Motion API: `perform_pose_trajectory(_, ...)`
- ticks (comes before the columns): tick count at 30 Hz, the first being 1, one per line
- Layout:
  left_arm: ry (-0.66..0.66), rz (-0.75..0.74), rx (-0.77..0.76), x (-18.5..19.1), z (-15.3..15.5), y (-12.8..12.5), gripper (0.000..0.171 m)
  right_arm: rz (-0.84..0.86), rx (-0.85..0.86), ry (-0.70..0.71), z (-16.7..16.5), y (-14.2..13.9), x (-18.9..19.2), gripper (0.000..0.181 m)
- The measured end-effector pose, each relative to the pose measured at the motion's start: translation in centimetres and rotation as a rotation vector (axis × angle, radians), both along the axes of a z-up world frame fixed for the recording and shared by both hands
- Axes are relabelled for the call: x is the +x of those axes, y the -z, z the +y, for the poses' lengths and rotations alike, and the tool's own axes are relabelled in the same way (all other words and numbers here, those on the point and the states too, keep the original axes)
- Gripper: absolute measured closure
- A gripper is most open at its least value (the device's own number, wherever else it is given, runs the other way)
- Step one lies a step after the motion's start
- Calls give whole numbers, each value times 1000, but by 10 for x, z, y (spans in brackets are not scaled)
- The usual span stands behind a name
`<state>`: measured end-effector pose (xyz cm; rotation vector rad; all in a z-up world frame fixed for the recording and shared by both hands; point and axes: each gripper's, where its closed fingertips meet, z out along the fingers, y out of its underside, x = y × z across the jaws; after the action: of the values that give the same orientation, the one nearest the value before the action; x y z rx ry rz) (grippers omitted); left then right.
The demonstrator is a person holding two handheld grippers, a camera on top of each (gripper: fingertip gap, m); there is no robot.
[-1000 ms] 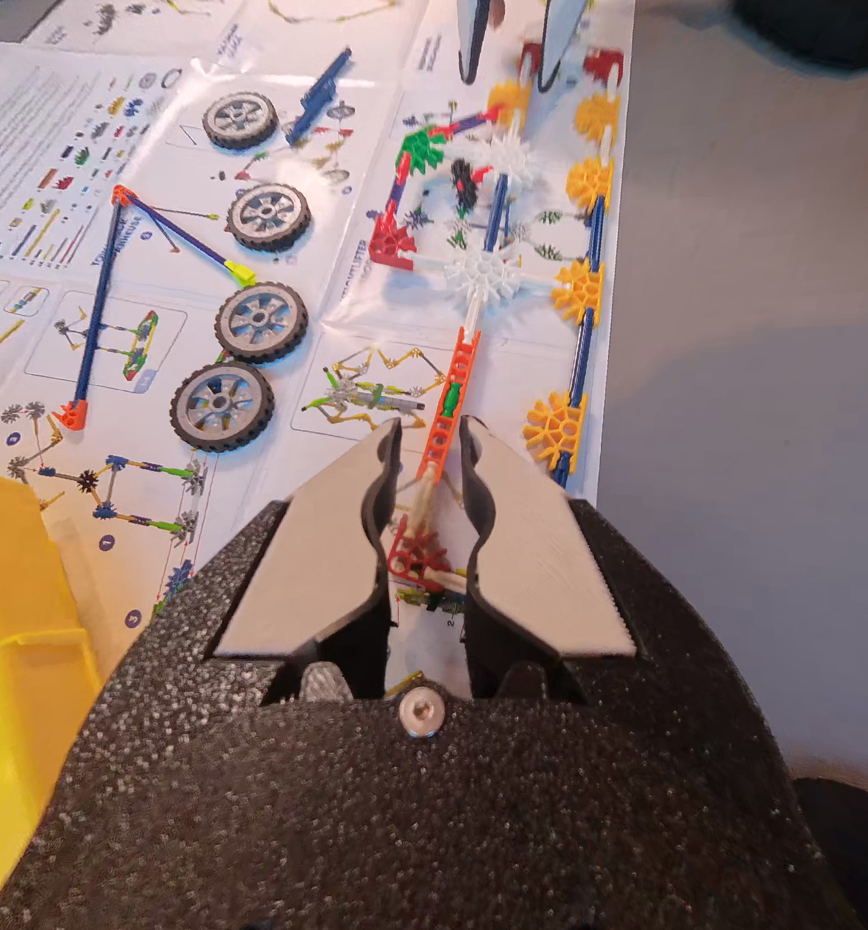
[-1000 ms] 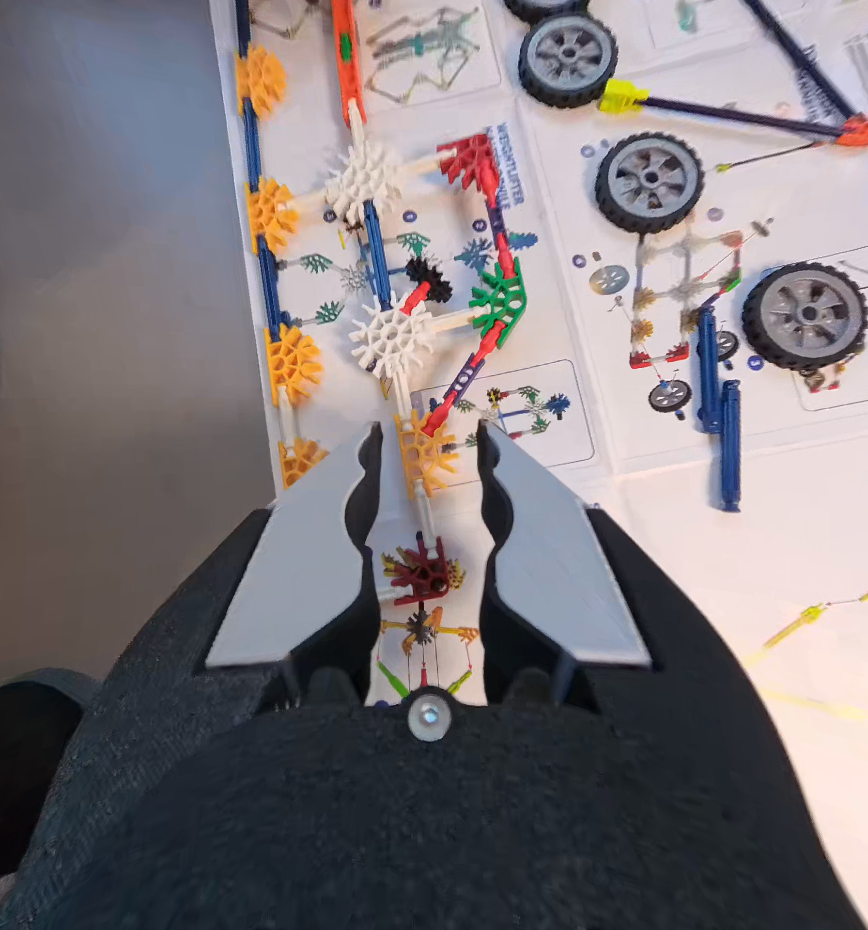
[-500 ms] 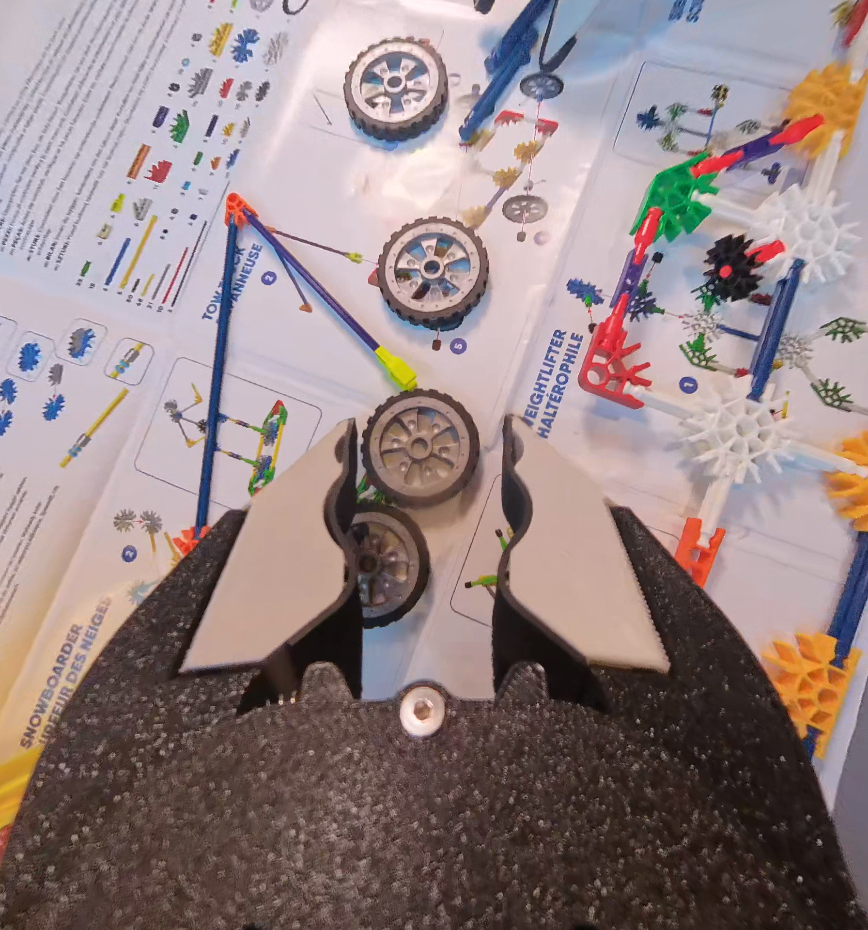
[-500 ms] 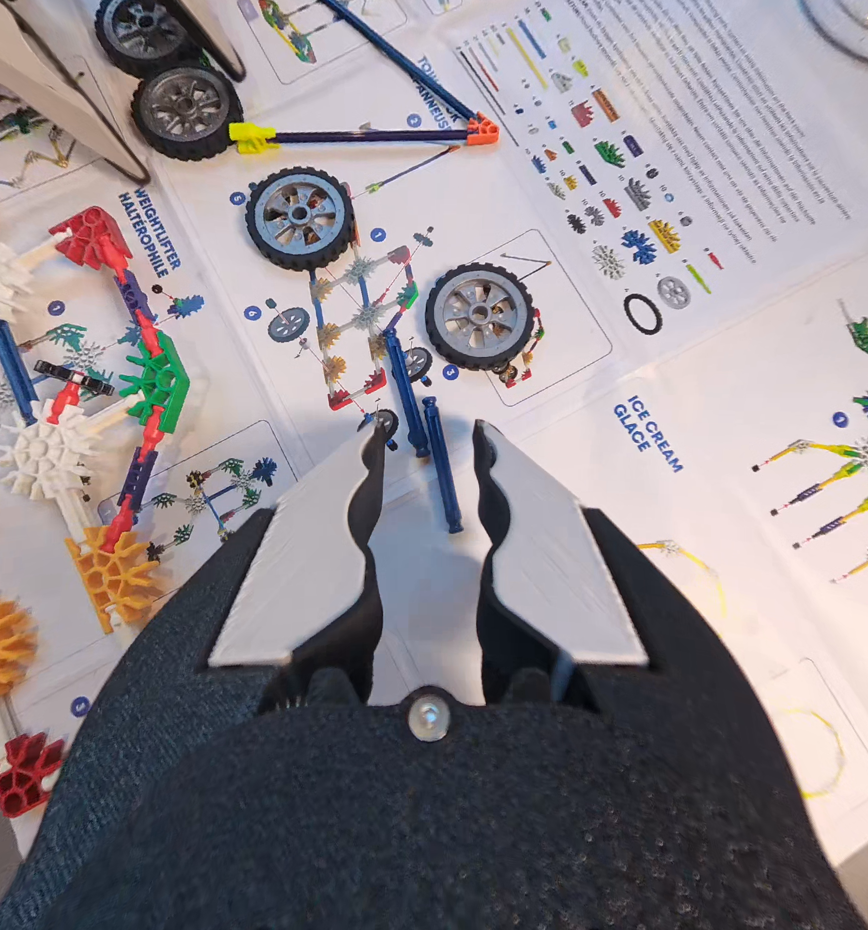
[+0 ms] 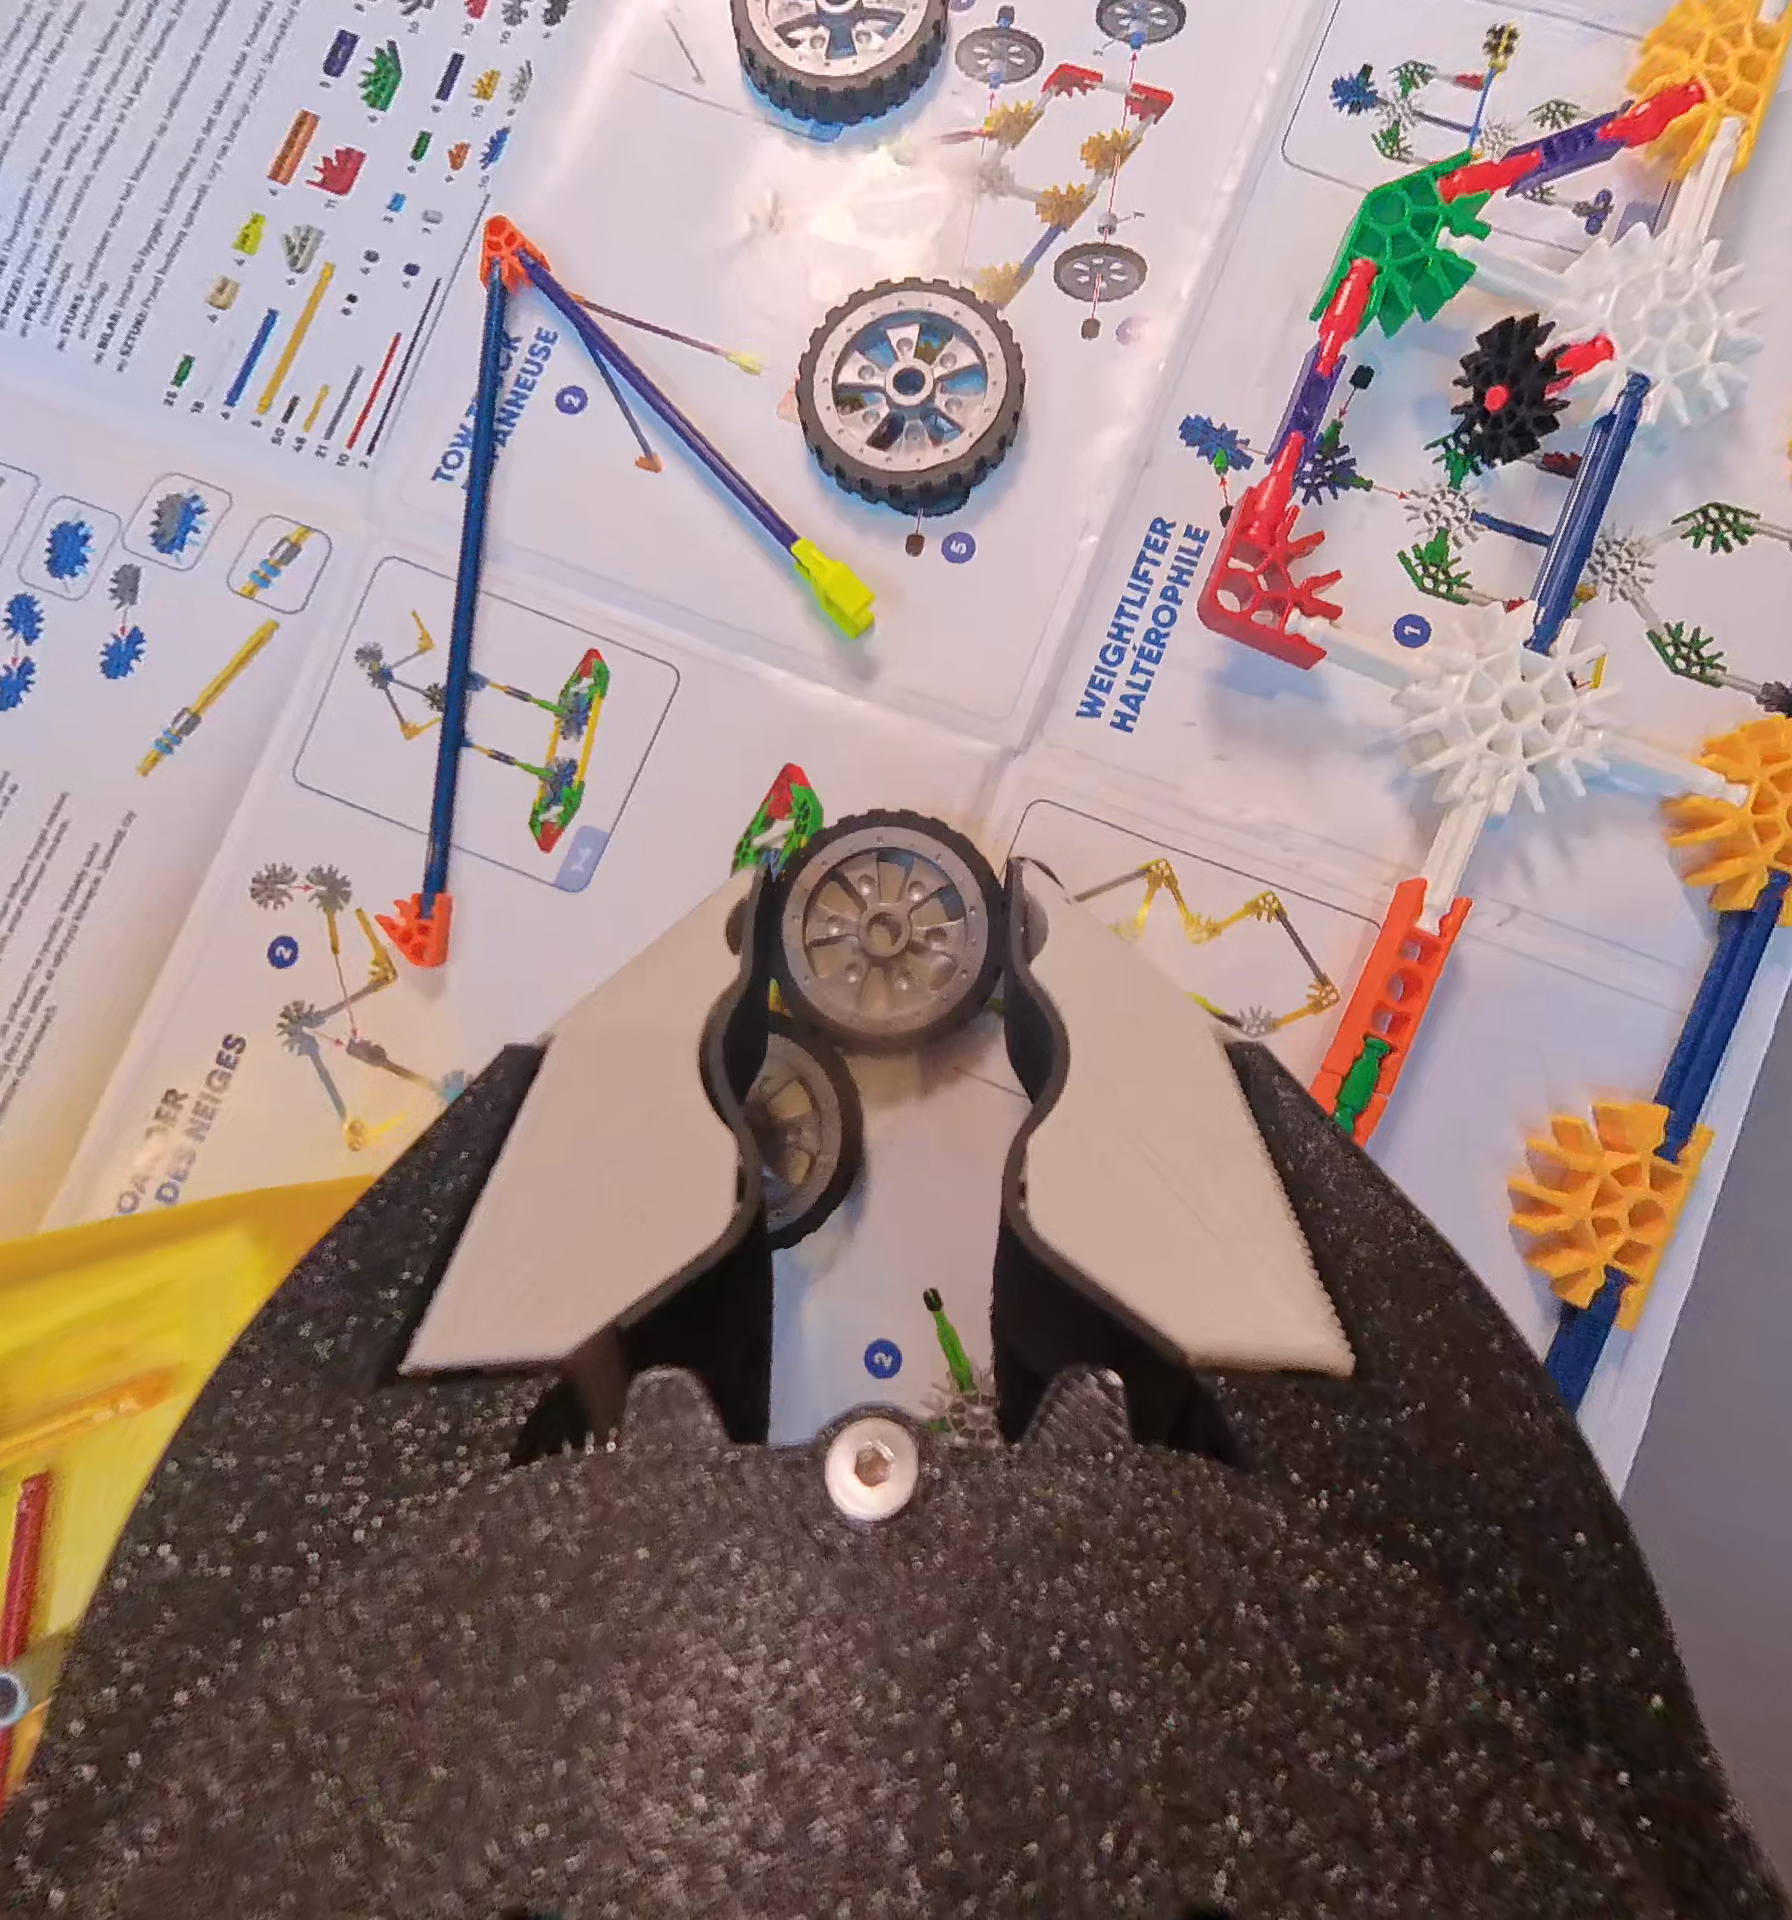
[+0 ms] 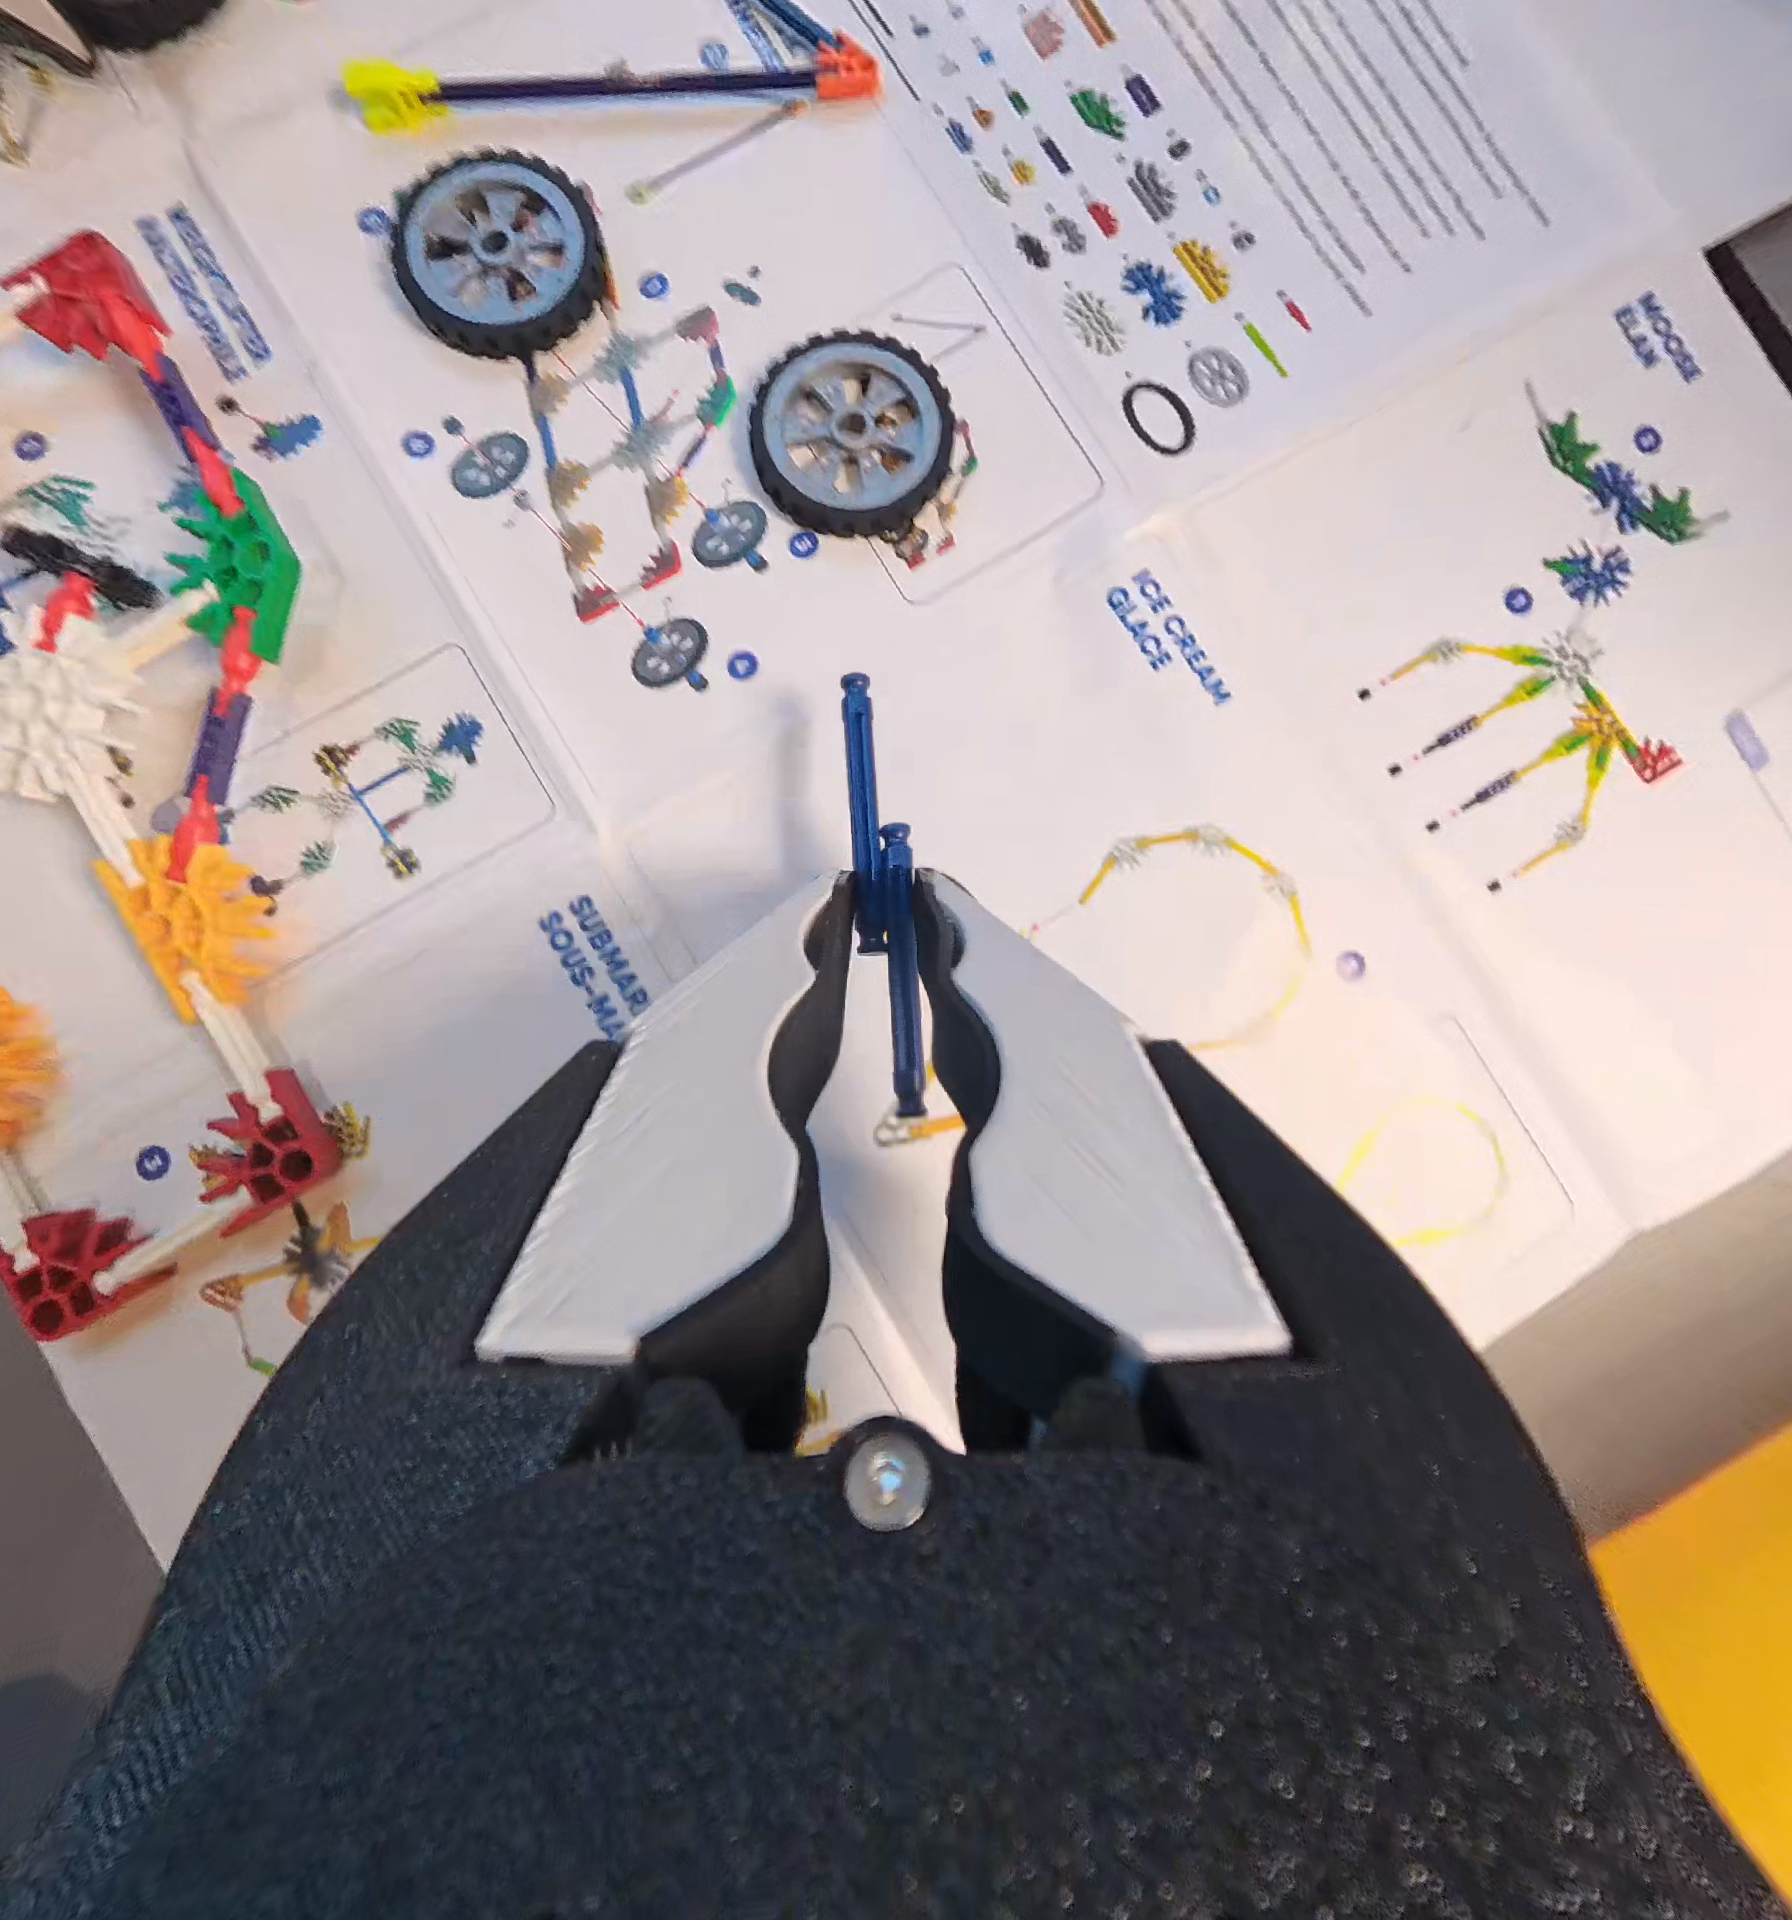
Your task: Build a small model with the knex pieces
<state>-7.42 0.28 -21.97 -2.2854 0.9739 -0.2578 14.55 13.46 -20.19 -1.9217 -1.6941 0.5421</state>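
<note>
The left gripper (image 5: 884, 883) is clenched across the tread of 1 grey wheel (image 5: 887, 943), held just above the instruction sheet (image 5: 933, 665). The grip is judged shallow, at the tips only. The right gripper (image 6: 887, 883) is pinched on 2 blue rods (image 6: 859, 769) above the same sheet. 4 wheels are counted in the left wrist view: 1 held, 3 on the sheet.

A second grey-hubbed black toy wheel (image 5: 798, 1132) sits half hidden behind the left gripper's finger (image 5: 611, 1143). A yellow plastic bin (image 5: 92, 1351) is blurred and cut off at the frame's left edge.
</note>
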Motion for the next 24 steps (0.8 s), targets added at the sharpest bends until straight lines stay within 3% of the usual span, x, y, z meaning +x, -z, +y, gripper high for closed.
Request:
perform_pose_trajectory(3, -5, -30, -1, -1, -3, 0, 130, -91, 2, 19, 5, 18, 17, 171)
perform_pose_trajectory(10, 6, -21, 13, 2, -5, 0, 129, -59, 43, 36, 9, 9, 11, 156)
perform_pose_trajectory(13, 13, -50, 10, 4, -7, -4, 125, 55, 89, 17, 0, -19, -22, 152)
perform_pose_trajectory(15, 12, -63, 2, 4, -7, -5, 122, 117, 72, -49, -24, -28, -62, 147)
perform_pose_trajectory(18, 13, -48, -13, 3, -8, -2, 121, 90, 30, -149, -56, -12, -116, 138)
perform_pose_trajectory(21, 15, -23, -10, 3, -10, 2, 123, -2, 19, -179, -61, 15, -147, 129)
perform_pose_trajectory(22, 12, -28, -9, 3, -10, 2, 126, 6, -15, -196, -66, 16, -154, 137)
perform_pose_trajectory(24, 7, -29, 1, 3, -10, 2, 127, -13, -32, -215, -67, 16, -154, 138)
